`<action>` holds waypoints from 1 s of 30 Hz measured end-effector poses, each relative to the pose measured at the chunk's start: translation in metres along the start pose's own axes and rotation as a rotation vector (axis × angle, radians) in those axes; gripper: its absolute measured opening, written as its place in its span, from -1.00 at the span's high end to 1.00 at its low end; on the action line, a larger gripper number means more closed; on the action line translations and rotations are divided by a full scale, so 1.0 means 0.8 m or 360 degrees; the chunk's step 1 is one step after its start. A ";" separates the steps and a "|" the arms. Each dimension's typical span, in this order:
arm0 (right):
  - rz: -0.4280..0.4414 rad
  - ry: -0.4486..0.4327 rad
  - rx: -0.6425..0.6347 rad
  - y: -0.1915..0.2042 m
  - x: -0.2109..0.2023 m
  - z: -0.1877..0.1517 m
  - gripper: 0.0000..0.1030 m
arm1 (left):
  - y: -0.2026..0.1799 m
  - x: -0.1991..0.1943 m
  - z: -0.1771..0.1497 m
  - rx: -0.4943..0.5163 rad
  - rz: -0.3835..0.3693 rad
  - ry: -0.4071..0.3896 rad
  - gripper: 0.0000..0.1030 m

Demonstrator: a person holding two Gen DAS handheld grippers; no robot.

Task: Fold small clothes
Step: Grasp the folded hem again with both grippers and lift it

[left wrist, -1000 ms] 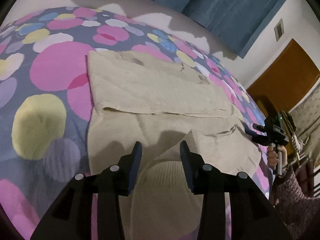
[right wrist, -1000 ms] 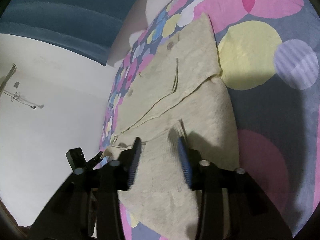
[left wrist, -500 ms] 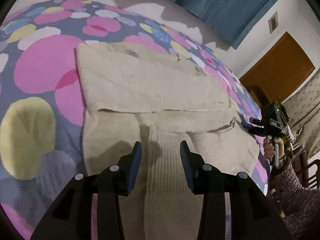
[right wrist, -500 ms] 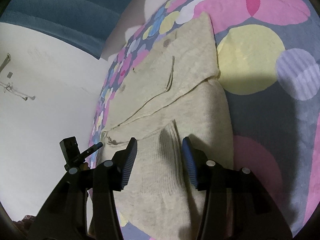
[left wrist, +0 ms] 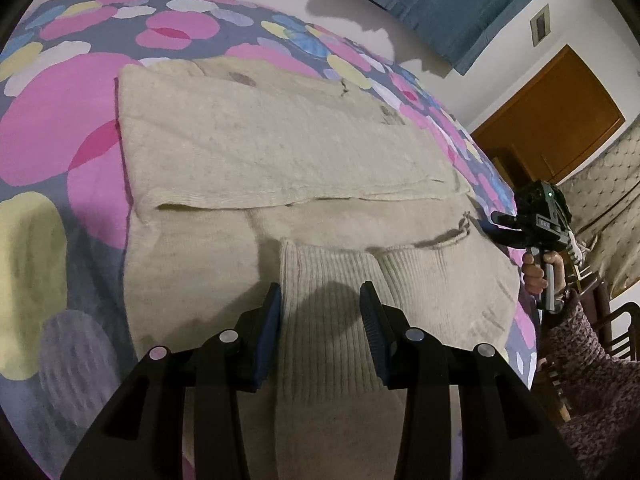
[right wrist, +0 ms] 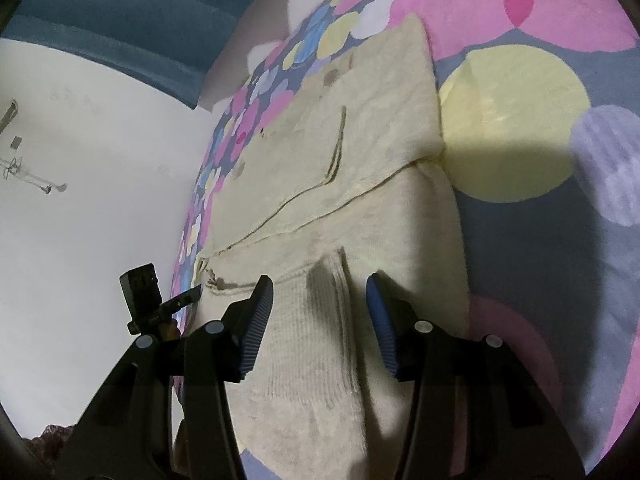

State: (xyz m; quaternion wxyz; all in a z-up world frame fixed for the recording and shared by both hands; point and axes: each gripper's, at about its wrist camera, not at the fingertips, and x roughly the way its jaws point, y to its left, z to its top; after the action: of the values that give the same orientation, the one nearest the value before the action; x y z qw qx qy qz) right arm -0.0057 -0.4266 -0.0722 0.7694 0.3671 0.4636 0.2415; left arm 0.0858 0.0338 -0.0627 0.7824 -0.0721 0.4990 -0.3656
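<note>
A cream knit sweater lies spread flat on the spotted bed cover. One side is folded over its middle, and the ribbed sleeve cuffs lie across the near part. My left gripper is open and empty, its fingers either side of a ribbed cuff. My right gripper is open and empty above the other ribbed cuff; the sweater stretches away from it. The right gripper also shows in the left wrist view, and the left gripper in the right wrist view.
The bed cover is grey with pink, yellow and lilac spots. A blue curtain hangs behind the bed. A brown wooden door and a quilted chair stand at the right. A white wall lies beyond the bed's edge.
Both cuffs have been laid flat on the sweater and let go. Both grippers have drawn back a little and the right one has opened wider.
</note>
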 end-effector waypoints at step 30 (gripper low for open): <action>-0.0212 -0.0229 -0.0458 0.100 -0.044 -0.002 0.92 | -0.062 -0.075 0.021 0.0148 0.0325 -0.0363 0.91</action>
State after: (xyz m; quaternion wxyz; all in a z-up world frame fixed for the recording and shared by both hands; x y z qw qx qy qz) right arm -0.0260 -0.4019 0.0096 0.8595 0.2380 0.3913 0.2269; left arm 0.0605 0.0323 0.0128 0.8695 -0.0258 0.3942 -0.2964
